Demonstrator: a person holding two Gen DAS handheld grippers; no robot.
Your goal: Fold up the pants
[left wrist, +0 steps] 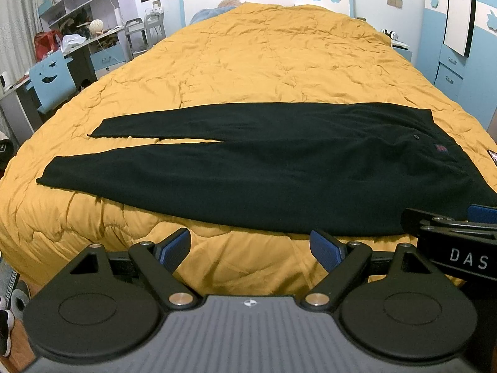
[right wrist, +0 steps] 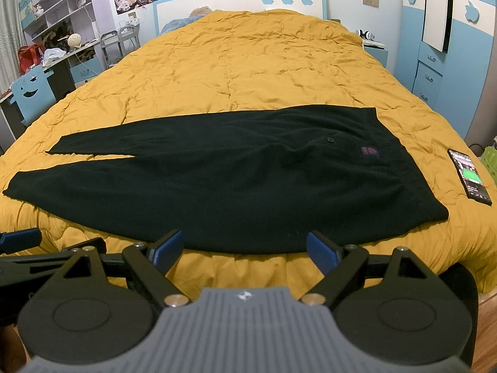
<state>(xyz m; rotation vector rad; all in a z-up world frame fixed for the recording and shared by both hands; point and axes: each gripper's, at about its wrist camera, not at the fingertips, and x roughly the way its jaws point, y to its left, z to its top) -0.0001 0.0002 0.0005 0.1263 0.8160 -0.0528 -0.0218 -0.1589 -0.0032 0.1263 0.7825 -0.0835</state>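
Two grippers, left gripper (left wrist: 250,247) and right gripper (right wrist: 243,248), hover with jaws apart at the bed's (right wrist: 248,62) near edge, ready to seize flat black pants (right wrist: 233,180).

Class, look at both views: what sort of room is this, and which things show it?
Most likely a bedroom: a bed with a yellow quilt and headboard, a wardrobe, and a cluttered desk with shelves. Black pants lie on the quilt.

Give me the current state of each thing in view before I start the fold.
Black pants: spread flat, unfolded, legs apart, waist to the right.
Left gripper: jaws open, holding nothing.
Right gripper: jaws open, holding nothing.
Phone: flat on the yellow quilt, screen lit.
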